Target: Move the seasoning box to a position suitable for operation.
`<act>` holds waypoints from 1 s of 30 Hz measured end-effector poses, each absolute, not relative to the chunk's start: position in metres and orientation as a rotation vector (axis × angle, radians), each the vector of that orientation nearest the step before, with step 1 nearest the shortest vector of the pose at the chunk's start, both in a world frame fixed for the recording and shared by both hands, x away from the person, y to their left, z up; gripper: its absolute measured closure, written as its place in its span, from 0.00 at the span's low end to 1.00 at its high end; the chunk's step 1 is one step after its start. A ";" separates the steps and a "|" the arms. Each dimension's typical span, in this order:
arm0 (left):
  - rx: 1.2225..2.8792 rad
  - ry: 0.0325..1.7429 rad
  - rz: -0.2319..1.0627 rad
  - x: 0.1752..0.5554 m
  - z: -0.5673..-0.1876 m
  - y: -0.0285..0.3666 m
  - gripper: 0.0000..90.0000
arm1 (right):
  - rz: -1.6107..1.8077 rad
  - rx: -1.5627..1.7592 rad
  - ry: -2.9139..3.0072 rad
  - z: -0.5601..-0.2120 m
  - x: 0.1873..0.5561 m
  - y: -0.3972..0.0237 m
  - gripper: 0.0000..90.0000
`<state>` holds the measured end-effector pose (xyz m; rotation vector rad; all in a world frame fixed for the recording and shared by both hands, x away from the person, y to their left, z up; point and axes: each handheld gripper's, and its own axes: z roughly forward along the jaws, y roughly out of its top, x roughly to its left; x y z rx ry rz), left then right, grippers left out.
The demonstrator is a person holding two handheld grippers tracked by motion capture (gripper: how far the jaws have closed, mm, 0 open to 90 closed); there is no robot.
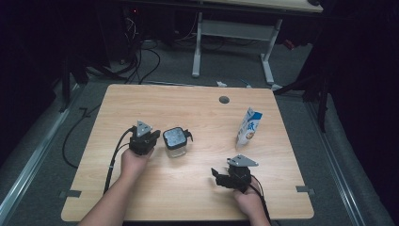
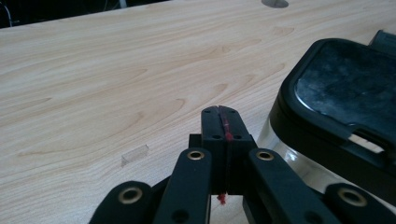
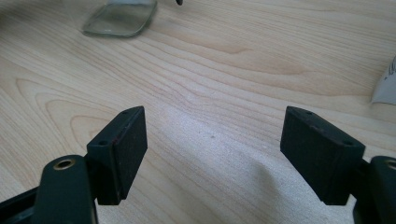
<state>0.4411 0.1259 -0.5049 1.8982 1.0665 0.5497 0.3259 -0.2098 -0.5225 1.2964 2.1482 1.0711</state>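
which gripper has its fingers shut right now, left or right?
The left gripper, beside the black-lidded clear container: its fingers are pressed together on nothing. The right gripper near the table's front edge has fingers wide apart over bare wood.

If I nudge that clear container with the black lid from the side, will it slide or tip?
The container looks squat, with a flat base, so it would probably slide rather than tip. Its clear walls look like glass, so it may be heavy for its size and slick on the wooden table. The side latch sticks out and could catch a claw.
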 end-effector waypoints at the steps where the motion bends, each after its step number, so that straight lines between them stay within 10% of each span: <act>1: 1.898 1.067 0.550 0.441 -0.505 0.126 1.00 | 1.069 1.295 2.146 -0.522 0.326 -0.210 0.26; 30: 1.903 0.988 0.522 0.435 -0.504 0.108 1.00 | 1.078 1.260 2.166 -0.522 0.325 -0.210 0.23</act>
